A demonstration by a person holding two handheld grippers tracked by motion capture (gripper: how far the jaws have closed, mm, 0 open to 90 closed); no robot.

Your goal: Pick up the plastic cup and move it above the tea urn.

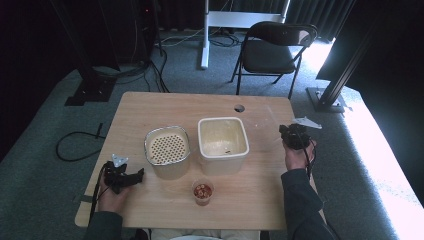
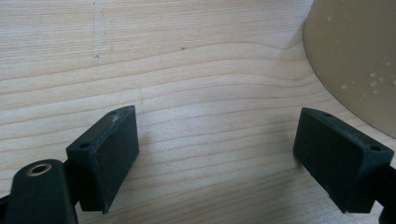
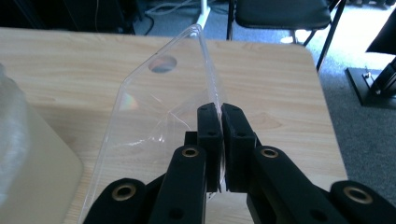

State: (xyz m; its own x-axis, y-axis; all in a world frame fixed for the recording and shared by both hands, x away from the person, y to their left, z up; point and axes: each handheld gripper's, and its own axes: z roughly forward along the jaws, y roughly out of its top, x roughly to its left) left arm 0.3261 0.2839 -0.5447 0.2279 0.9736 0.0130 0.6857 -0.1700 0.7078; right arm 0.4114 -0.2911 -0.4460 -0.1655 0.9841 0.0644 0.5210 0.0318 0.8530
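Wooden table (image 1: 150, 107) carries everything. Cream square tub (image 1: 223, 143) sits at its centre, perforated cream strainer basket (image 1: 167, 150) just beside it on the left, small clear cup (image 1: 202, 192) of reddish bits in front of both, near your edge. Your right gripper (image 3: 221, 140) sits over the table's right side — jaws pinched tight on the rim of a clear plastic lid (image 3: 154, 116), which hangs tilted off the table surface, right of the tub. Your left gripper (image 2: 217, 154) rests low over the table's front-left, jaws wide apart, nothing between them — the strainer basket's wall just beyond its right jaw.
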